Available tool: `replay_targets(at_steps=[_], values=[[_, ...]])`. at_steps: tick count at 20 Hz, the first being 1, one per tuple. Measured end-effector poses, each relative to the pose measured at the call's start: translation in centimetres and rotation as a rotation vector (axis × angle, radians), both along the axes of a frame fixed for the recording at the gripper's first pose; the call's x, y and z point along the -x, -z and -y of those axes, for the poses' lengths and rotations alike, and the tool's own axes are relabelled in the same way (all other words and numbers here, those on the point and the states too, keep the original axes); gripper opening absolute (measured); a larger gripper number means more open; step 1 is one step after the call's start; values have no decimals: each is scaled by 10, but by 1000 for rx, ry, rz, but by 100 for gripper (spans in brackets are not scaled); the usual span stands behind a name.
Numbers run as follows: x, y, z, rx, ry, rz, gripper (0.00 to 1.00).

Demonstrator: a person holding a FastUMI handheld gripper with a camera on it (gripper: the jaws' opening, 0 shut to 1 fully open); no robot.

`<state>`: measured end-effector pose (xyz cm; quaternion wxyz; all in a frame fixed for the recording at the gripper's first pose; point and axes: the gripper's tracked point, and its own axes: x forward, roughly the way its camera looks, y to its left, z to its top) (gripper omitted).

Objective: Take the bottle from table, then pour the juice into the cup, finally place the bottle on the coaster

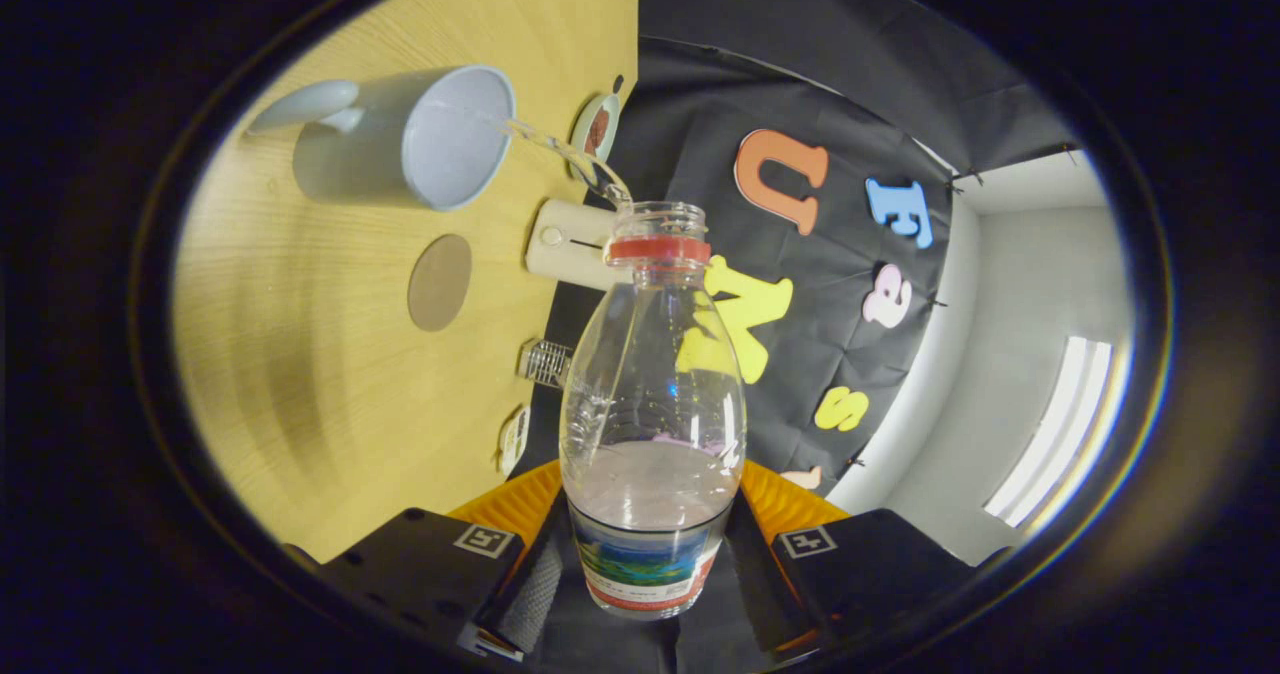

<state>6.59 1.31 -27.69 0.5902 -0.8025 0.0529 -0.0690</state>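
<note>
Bottle (652,394) clamped btwn gripper (648,564) fingers, pouring into cup (420,139).

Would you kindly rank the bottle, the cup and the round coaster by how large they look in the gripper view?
1. Bottle, held between the tool's fingers; nearness to the camera inflates it.
2. Cup, on the table beyond the fingers, receiving the stream.
3. Coaster, flat on the table near the cup, clearly smallest.

Square tags on gripper (648,554) housings.
</note>
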Motion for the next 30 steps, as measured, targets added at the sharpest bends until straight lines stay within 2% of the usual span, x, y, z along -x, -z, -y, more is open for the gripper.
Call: replay_targets(at_steps=[18, 30], values=[[7, -14, -3, 96, 31, 37, 81], [-5, -5, -17, 157, -4, -14, 81]])
